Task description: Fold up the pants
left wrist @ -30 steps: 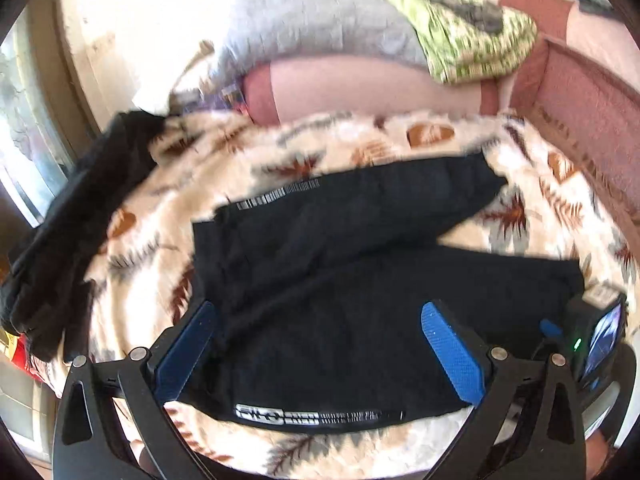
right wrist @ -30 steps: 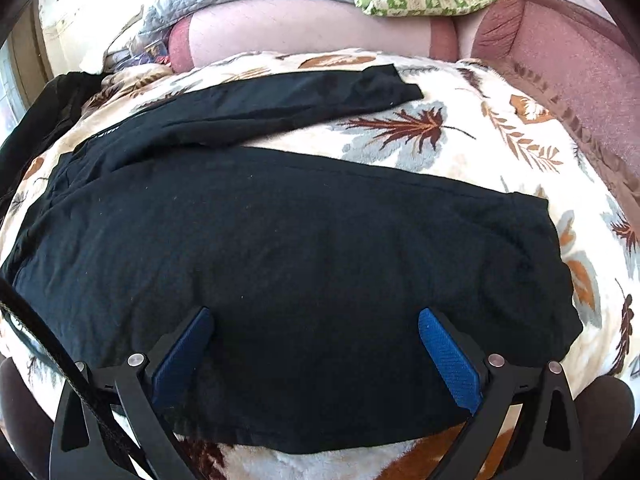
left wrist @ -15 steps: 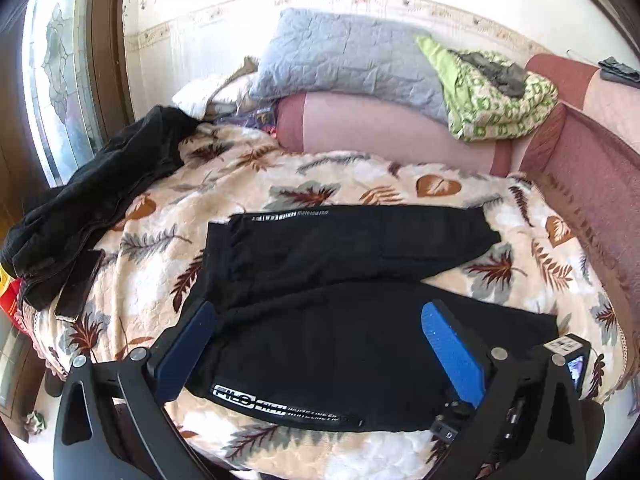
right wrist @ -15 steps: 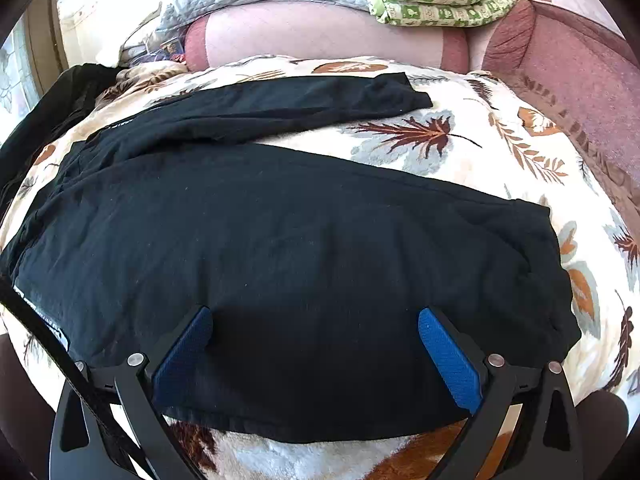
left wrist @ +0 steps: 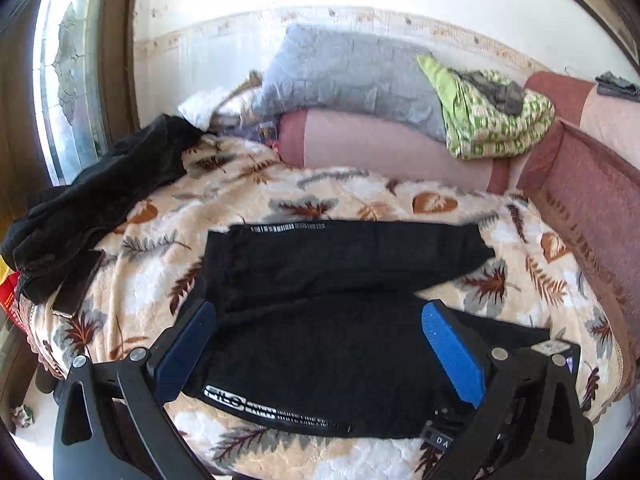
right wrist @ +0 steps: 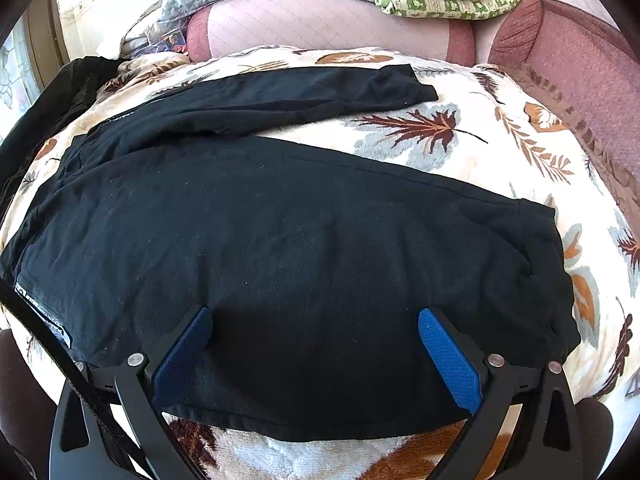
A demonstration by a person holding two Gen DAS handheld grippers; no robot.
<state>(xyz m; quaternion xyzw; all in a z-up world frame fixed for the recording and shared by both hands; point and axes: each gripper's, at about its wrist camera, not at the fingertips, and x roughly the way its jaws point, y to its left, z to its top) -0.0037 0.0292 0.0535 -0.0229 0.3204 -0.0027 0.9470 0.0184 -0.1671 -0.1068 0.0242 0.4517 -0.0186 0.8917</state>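
- Both tongs are standing spread wide and pinching nothing: your left gripper [left wrist: 318, 344] is filling the bottom of the left wrist view and your right gripper [right wrist: 316, 344] the bottom of the right wrist view, blue pads facing each other across open air
- You are looking at black pants [right wrist: 280, 240] lying spread on the leaf-print blanket [right wrist: 460, 128], waistband toward the left of the frame with its white printed strip [left wrist: 272, 408] showing at lower centre of the left wrist view, and the two legs running toward the right and splaying apart
- The far leg [left wrist: 348, 252] is lying across the middle of the left wrist view, near the pink bolster [left wrist: 392, 148] at the back; the near leg is lying directly ahead of both pairs of pads, its hem [right wrist: 548, 264] ending at the right of the right wrist view
- You are risking a pinch of blanket pile along with the cloth, since the fleece is deep and the near edge is lying flat on it
- You are also risking a single-layer grab, which would probably let the lower layer trail and wrinkle as you lift
- With the legs splayed, a fold across now would likely leave them misaligned
- Another dark garment [left wrist: 92, 200] is heaped at the left of the left wrist view, with a phone [left wrist: 76, 288] beside it; a wide swing there could snag either
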